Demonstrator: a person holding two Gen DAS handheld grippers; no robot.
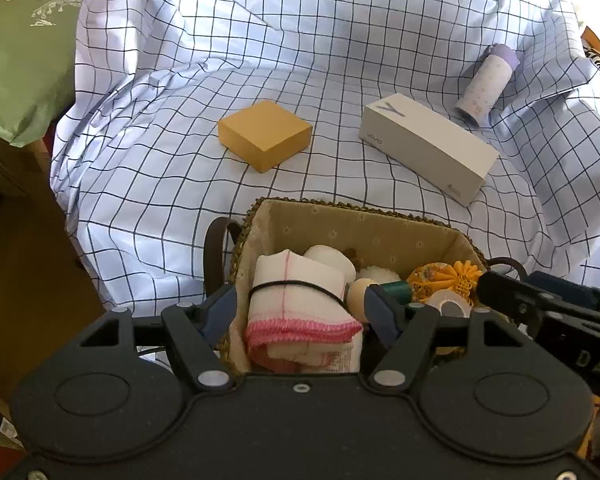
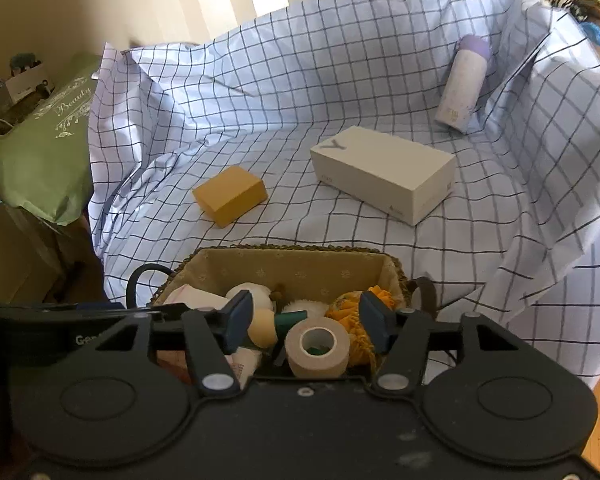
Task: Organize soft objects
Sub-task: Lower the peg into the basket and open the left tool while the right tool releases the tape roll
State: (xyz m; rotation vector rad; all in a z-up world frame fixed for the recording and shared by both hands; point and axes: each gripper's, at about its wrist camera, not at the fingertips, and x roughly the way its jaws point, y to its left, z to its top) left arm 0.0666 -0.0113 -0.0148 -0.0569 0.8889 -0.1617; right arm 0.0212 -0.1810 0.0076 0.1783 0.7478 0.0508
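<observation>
Two grippers, left (image 1: 300, 308) and right (image 2: 304, 322), jaws apart and empty over basket (image 1: 340, 216) at lower centre: lift straight clear, leaving towel (image 1: 300, 304) and tape (image 2: 317, 346) settled inside.

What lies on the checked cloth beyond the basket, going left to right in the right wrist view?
Green pillow at the cloth's left edge → yellow box → white phone box → purple-capped bottle lying against the raised fold.
</observation>
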